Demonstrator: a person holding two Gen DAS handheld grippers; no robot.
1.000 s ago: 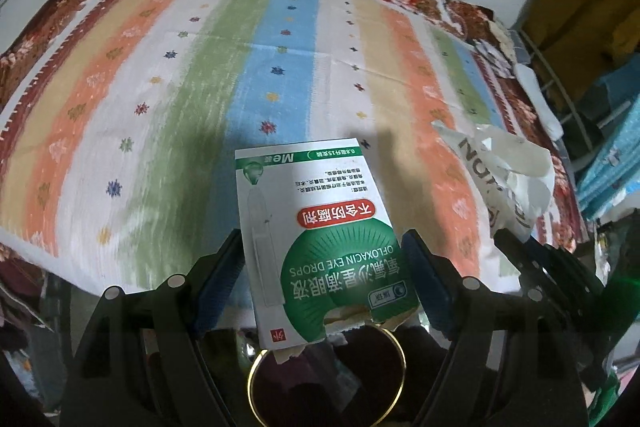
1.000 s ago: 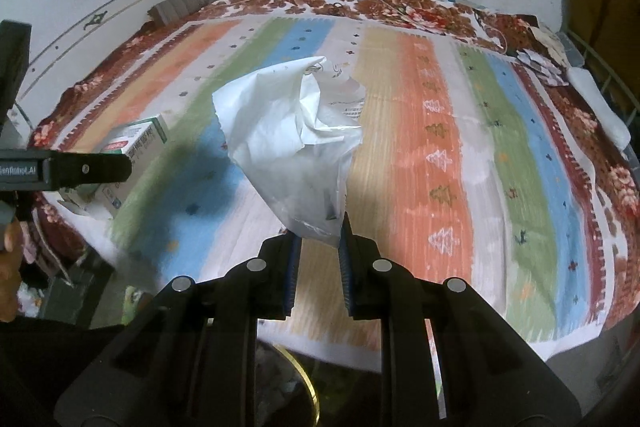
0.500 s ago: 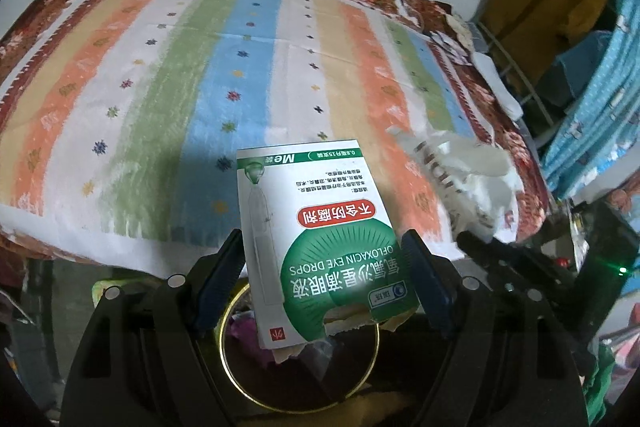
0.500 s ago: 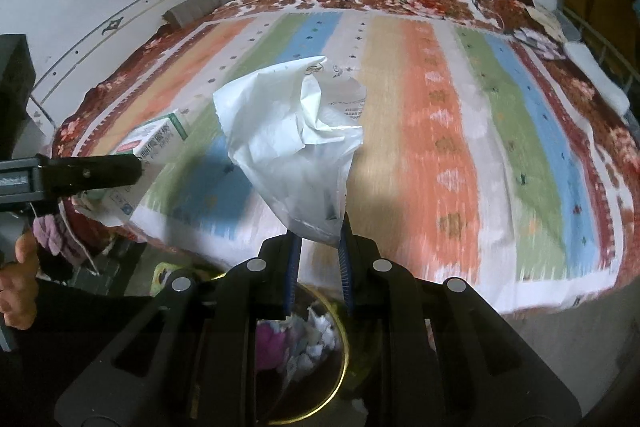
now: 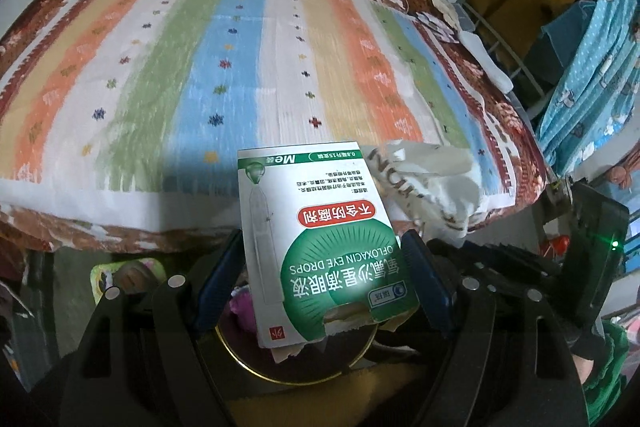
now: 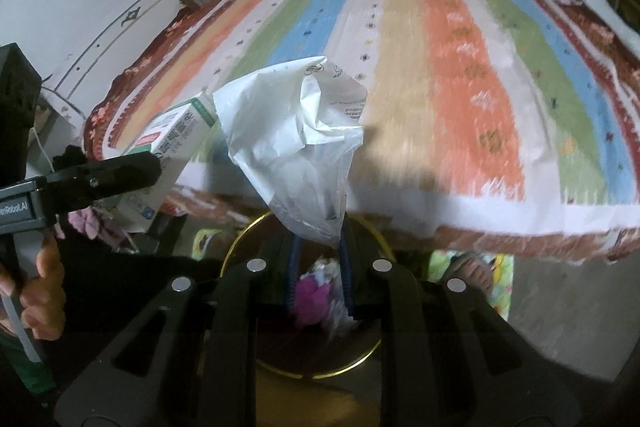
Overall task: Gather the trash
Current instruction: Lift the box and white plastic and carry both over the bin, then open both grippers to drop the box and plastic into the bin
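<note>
So here's where we're at: our left gripper (image 5: 320, 267) has its blue pads spread wide, clamped on both sides of a green-and-white eye drops box (image 5: 316, 239). The box has a torn bottom flap and sticks up and away from us between the fingers. From the right wrist view we can see the same box (image 6: 176, 135) off to the left, pinched by the left gripper's black finger, with a hand (image 6: 44, 291) wrapped around the handle below it.

Our right gripper (image 6: 320, 267) is nearly closed, squeezing the bottom of a crumpled white plastic bag (image 6: 296, 147) that balloons up above the fingers. In the left wrist view that bag (image 5: 432, 183) shows just right of the box.

Both pieces of trash hang over a dark trash bin with a gold rim (image 6: 360, 363), sitting on the floor at the near edge of the bed. There's already stuff inside, something pink and some white scraps. The same bin rim (image 5: 256, 371) peeks out under the box.

Behind everything is the bed with a striped blanket (image 5: 240, 47). Far right, blue patterned fabric (image 5: 592, 75) hangs by a wire rack.
</note>
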